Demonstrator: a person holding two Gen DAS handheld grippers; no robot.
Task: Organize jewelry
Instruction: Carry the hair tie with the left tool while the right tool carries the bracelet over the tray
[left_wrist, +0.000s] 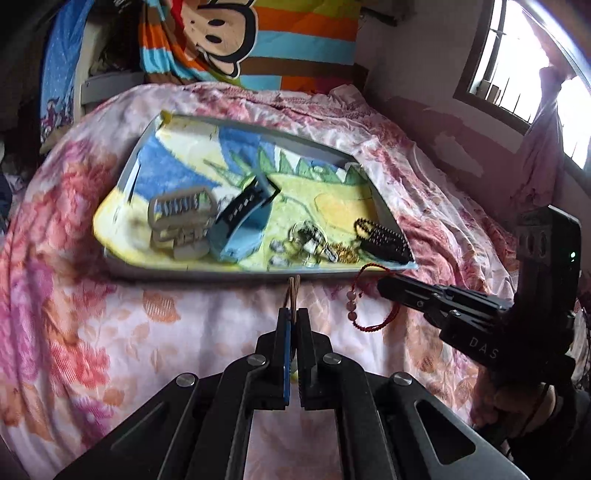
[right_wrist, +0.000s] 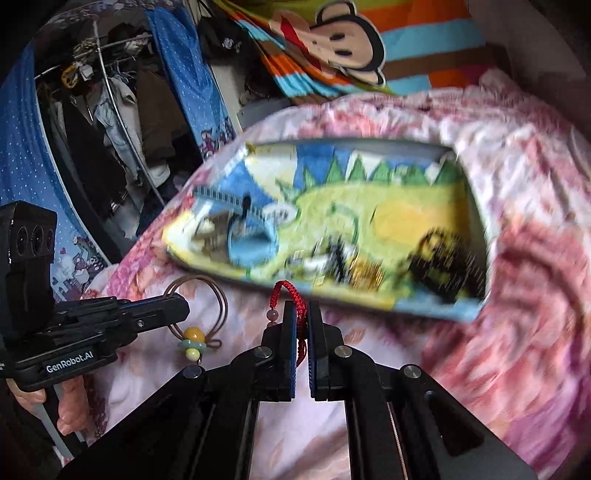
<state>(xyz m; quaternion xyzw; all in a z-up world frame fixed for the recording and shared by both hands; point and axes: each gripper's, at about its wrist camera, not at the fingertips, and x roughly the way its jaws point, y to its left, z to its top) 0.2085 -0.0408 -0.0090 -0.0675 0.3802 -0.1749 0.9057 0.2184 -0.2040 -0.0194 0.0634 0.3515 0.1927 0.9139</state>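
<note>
My left gripper is shut on a brown cord hair tie with a yellow and green bead charm, held above the bedspread in front of the tray. My right gripper is shut on a red braided bracelet with pink beads; it also shows at the right of the left wrist view. The grey tray, lined with a colourful towel, holds a beige hair claw, a blue hair claw, small clear and gold pieces and a black beaded item.
The tray lies on a bed with a pink floral cover. A striped monkey-print blanket lies at the head. A window is at the right. A clothes rack stands left of the bed.
</note>
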